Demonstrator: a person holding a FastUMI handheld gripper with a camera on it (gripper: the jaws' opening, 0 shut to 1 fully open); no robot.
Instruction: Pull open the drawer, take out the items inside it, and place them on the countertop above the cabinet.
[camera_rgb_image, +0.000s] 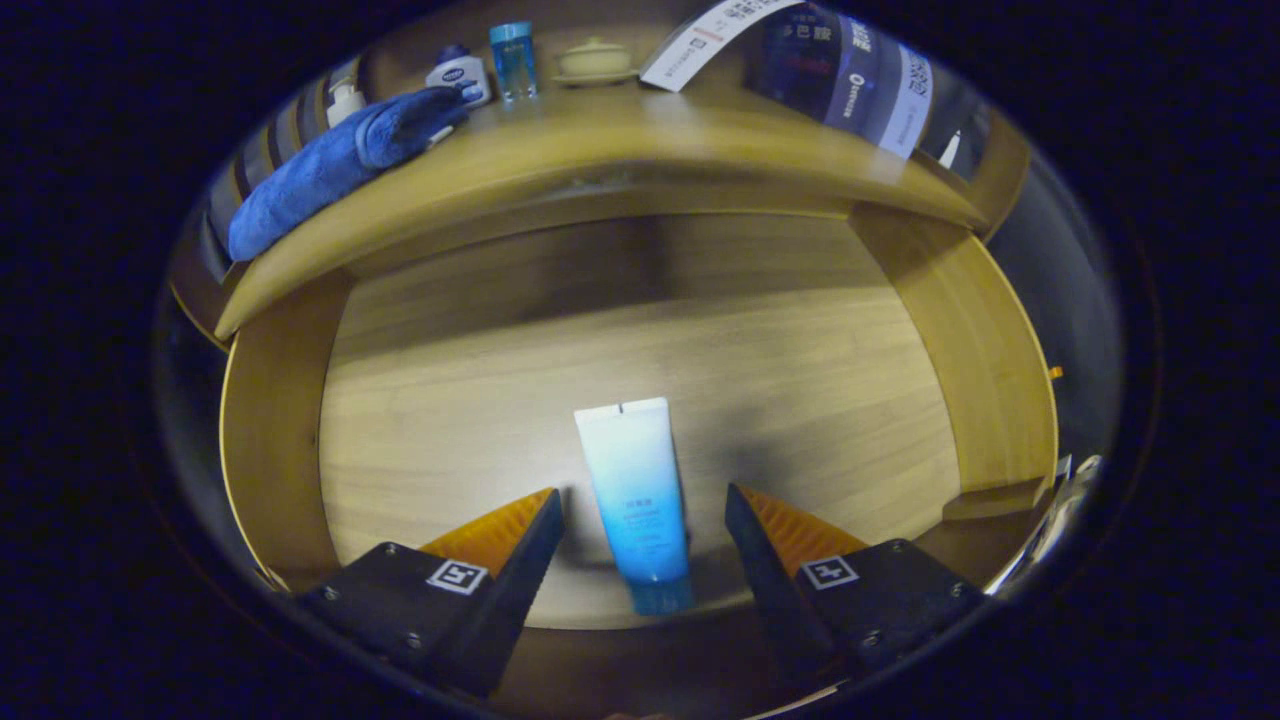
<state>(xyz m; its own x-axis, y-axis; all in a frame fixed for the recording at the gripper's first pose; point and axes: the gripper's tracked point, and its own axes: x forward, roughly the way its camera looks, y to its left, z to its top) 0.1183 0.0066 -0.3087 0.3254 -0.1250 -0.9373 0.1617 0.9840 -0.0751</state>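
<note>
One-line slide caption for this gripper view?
Open gripper straddles a blue-white tube lying in the open drawer.

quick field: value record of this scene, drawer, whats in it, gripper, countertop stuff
drawer: pulled open
inside drawer: one tube lying flat, cap end toward the gripper
gripper: open, fingers on either side of the tube, not touching it
countertop: holds a blue towel, a white bottle, a blue bottle, a lidded dish
task state: tube not yet lifted
</note>
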